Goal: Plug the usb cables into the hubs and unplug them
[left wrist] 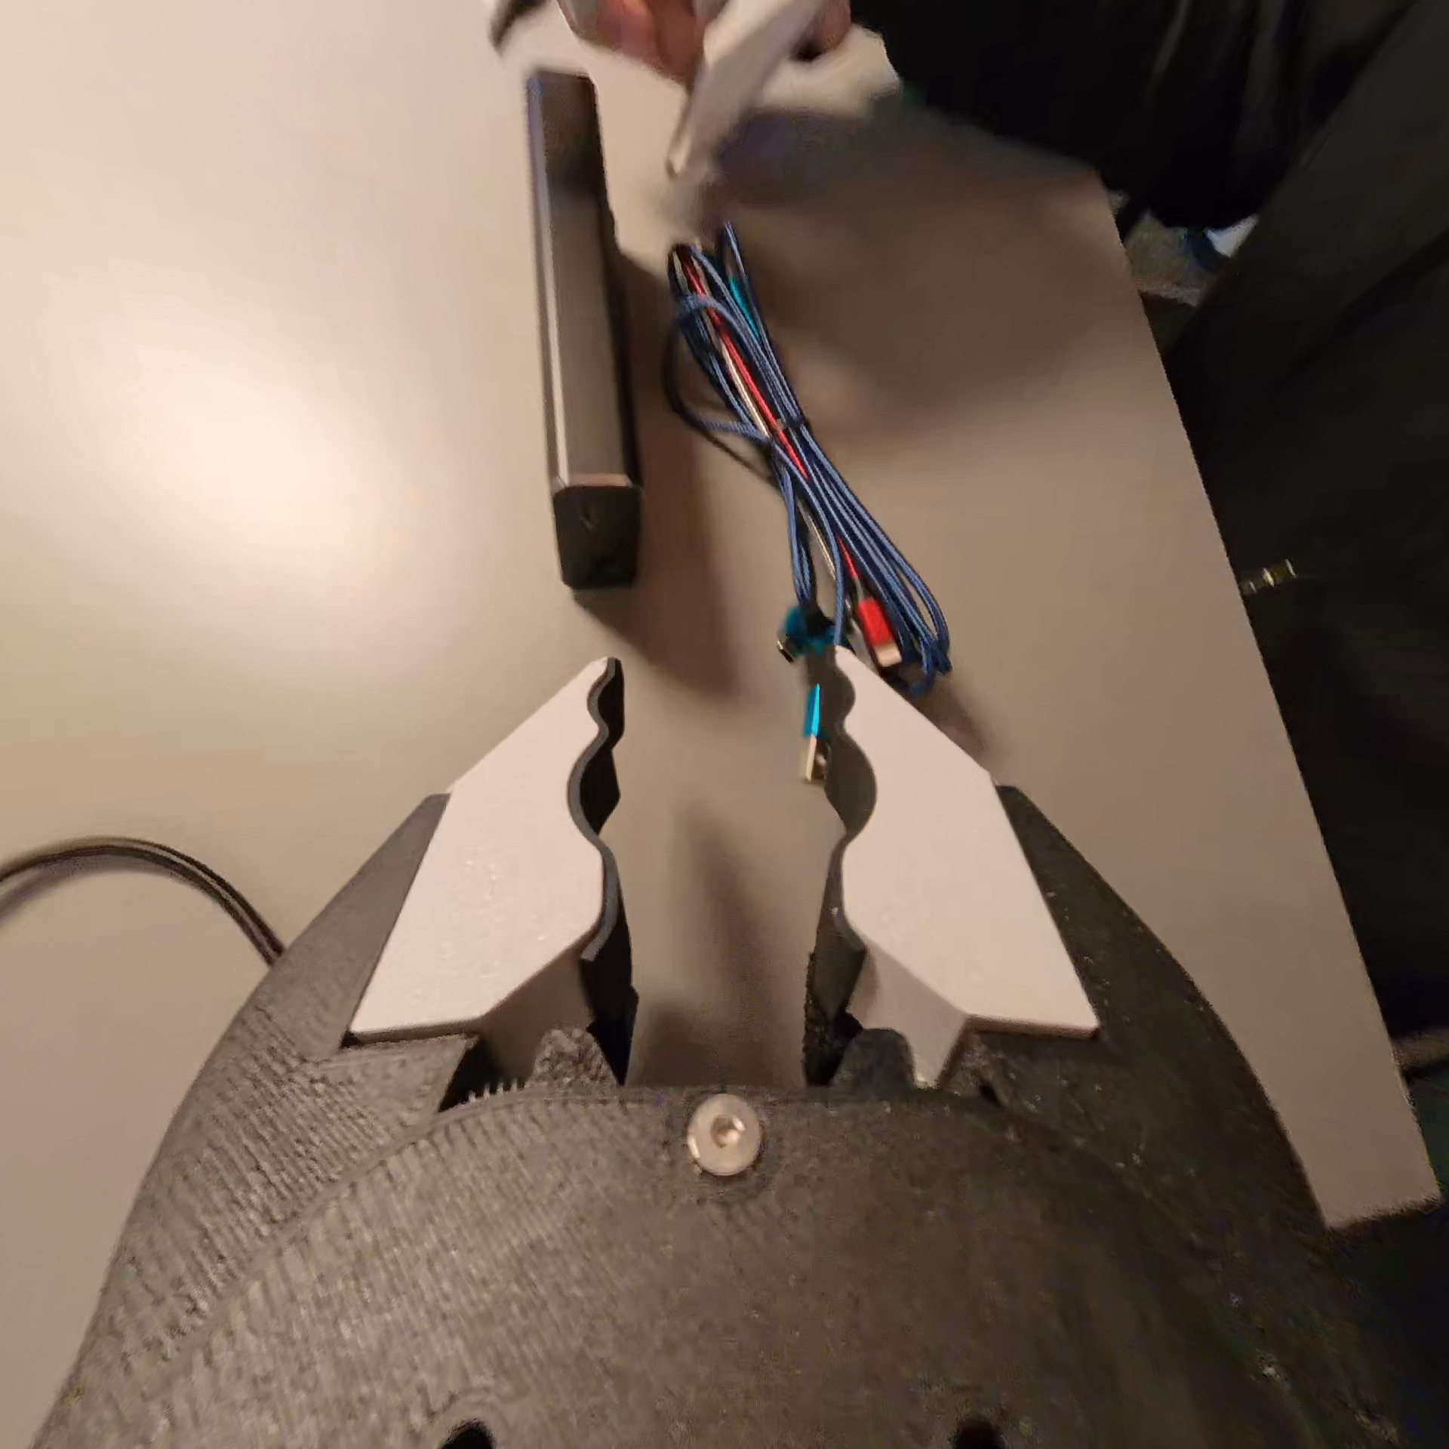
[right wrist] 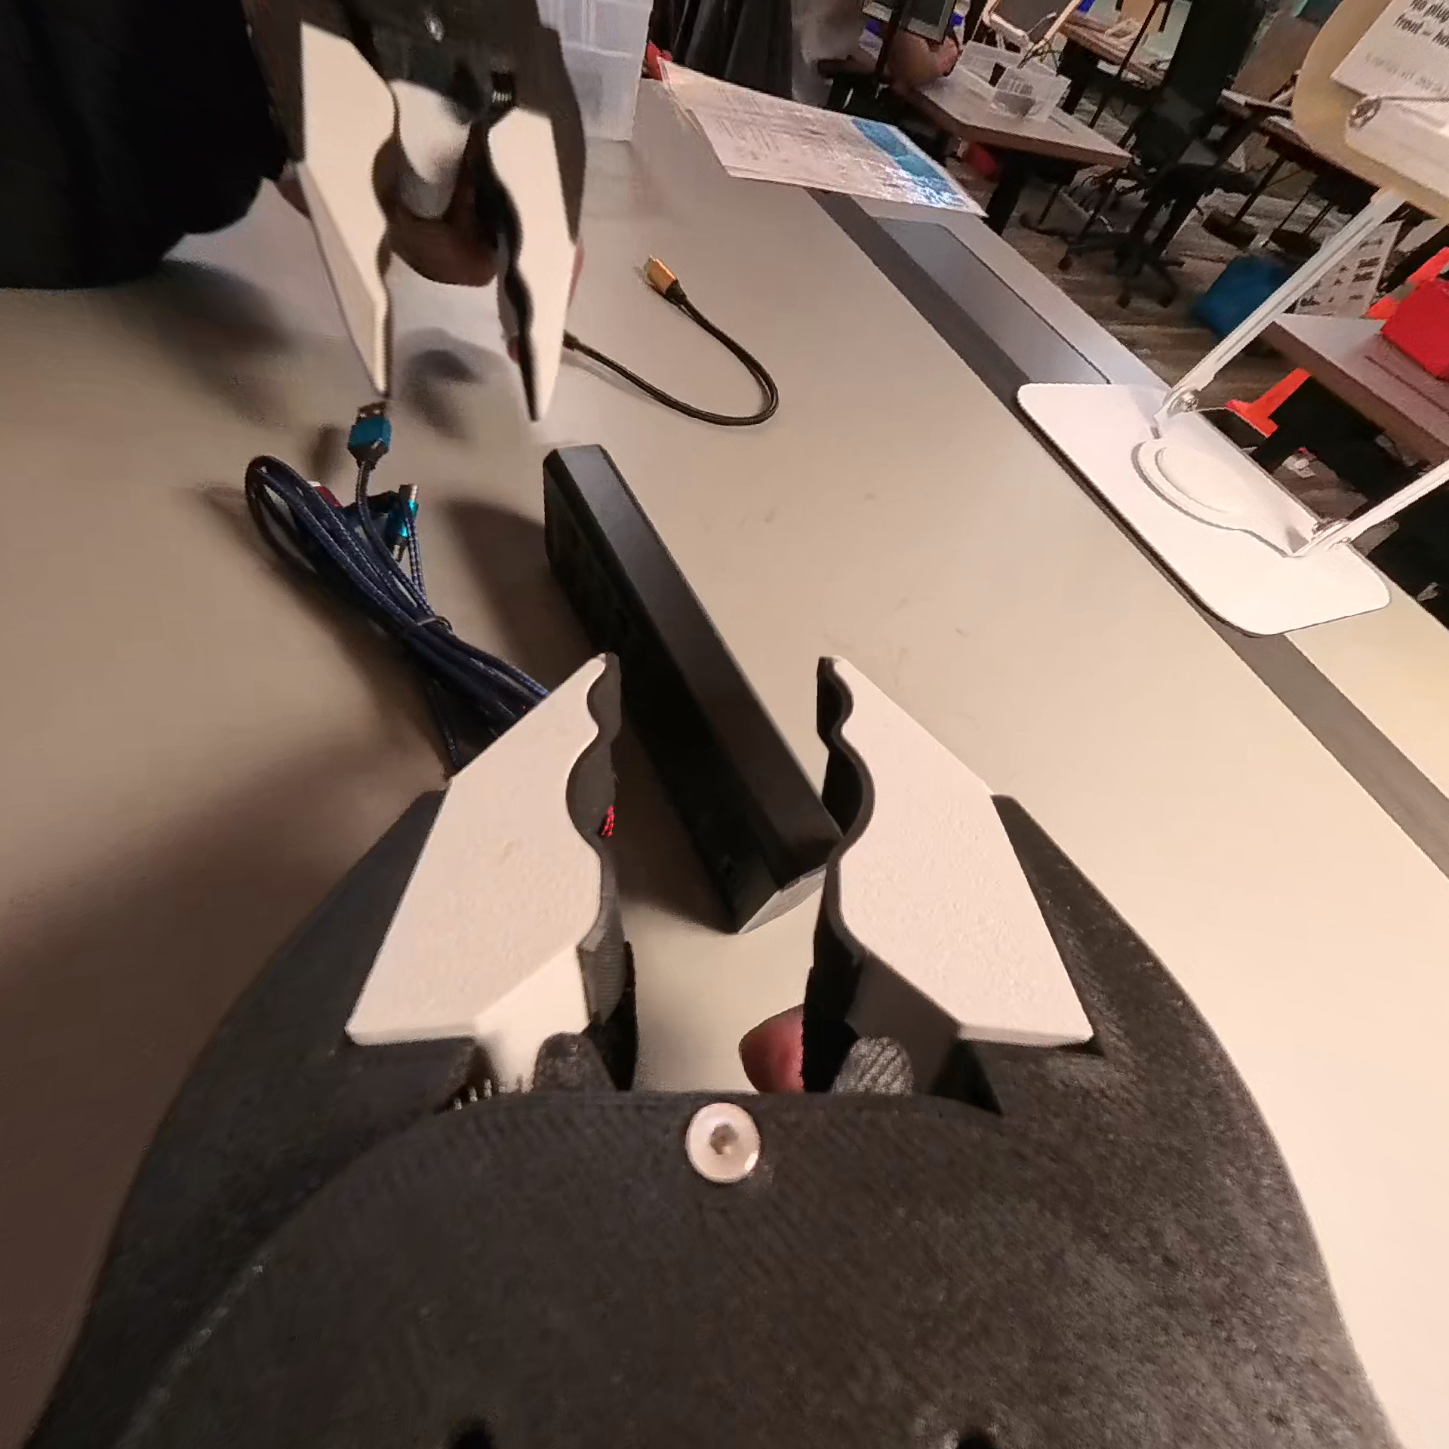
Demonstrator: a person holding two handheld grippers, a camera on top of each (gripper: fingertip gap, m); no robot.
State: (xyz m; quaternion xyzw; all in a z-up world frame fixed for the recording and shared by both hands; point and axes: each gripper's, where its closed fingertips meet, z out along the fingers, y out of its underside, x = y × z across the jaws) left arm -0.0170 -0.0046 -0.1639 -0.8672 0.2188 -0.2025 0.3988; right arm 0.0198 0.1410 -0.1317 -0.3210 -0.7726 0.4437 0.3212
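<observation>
Left gripper [left wrist: 725,670] sitting wide open w/ nothing in it, lower centre of the left wrist view, teal usb plug [left wrist: 811,733] lying just inside its right finger [left wrist: 886,784], touching or not can't tell. Right gripper [right wrist: 713,670] same deal, spread wide & empty, near end of the black hub [right wrist: 690,690] showing between its fingers but not clamped. Blue usb cable bundle [left wrist: 815,439] beside the hub [left wrist: 584,329] on the pale table [left wrist: 235,392] mid-frame; black cable w/ orange plug [right wrist: 662,276] top centre of the right wrist view, white lamp base [right wrist: 1207,502] far right.
</observation>
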